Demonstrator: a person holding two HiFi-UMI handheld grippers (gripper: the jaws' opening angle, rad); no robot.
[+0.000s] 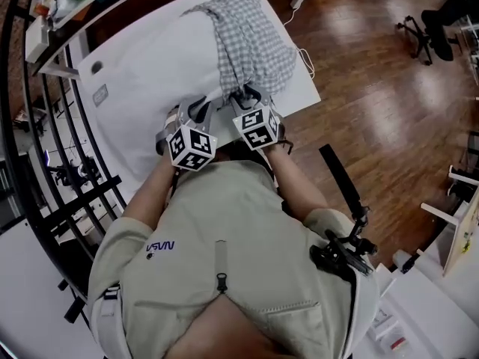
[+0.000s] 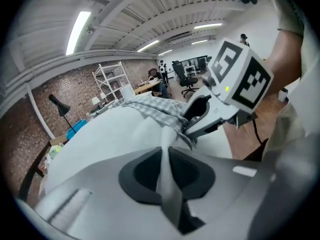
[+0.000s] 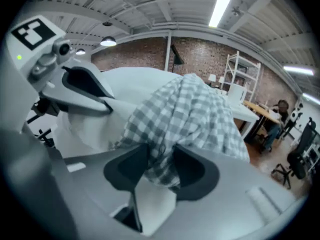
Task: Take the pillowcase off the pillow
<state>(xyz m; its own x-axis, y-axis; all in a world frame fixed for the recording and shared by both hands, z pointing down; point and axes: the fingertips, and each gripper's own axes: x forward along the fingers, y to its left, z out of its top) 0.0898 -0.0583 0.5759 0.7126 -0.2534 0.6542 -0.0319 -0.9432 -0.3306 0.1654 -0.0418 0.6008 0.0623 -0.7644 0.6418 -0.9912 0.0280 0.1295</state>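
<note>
A white pillow (image 1: 157, 66) lies on a white table (image 1: 305, 96). The grey checked pillowcase (image 1: 251, 40) is bunched over its far right end. Both grippers sit at the pillow's near edge, side by side. My left gripper (image 2: 165, 154) is shut on a thin fold of the pillow's white cover (image 2: 110, 139). In the head view it is at the left (image 1: 196, 112). My right gripper (image 3: 160, 159) stands open, with a bunch of the checked pillowcase (image 3: 190, 114) lying between its jaws. In the head view it is at the pillowcase's near hem (image 1: 249, 97).
A black metal railing (image 1: 60, 126) runs along the table's left side. A wooden floor (image 1: 374, 88) lies to the right, with an office chair (image 1: 430, 28) at the far right. A thin white cable (image 1: 305, 58) hangs by the table's right edge.
</note>
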